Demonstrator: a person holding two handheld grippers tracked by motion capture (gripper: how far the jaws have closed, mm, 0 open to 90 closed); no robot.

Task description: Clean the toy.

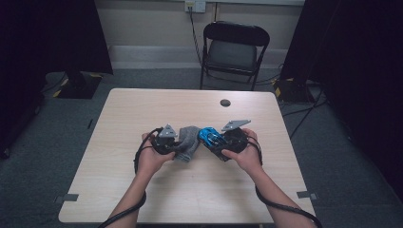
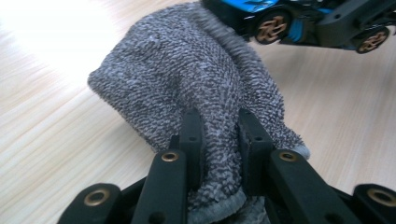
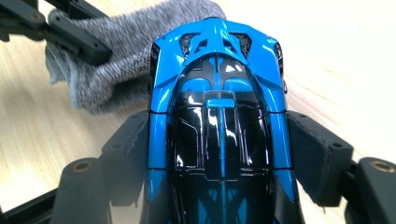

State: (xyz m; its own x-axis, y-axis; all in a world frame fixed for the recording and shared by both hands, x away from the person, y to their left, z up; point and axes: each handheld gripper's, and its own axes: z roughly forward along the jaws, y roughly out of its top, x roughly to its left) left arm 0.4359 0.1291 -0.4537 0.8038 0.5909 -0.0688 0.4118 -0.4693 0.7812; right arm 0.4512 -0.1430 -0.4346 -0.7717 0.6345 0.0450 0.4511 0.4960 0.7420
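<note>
Left gripper (image 2: 219, 140): its two fingers (image 2: 192, 135) are pressed together on a fold of the grey cloth (image 2: 187, 74), which bulges out ahead of them.
Right gripper (image 3: 219, 154): its fingers (image 3: 317, 149) stand wide and clamp the sides of the blue toy car (image 3: 217, 93), one pad on each flank, the car's end pointing away from the fingers.
Cloth and car: the far end of the cloth touches the car's end, just in front of the right fingers.
Hands: the left hand (image 1: 151, 159) and the right hand (image 1: 246, 154) hold the grippers close together.
Worktop (image 1: 142, 109): light wood, lying under both fingers.
Behind: a black chair (image 1: 234, 50) stands well beyond the worktop.
</note>
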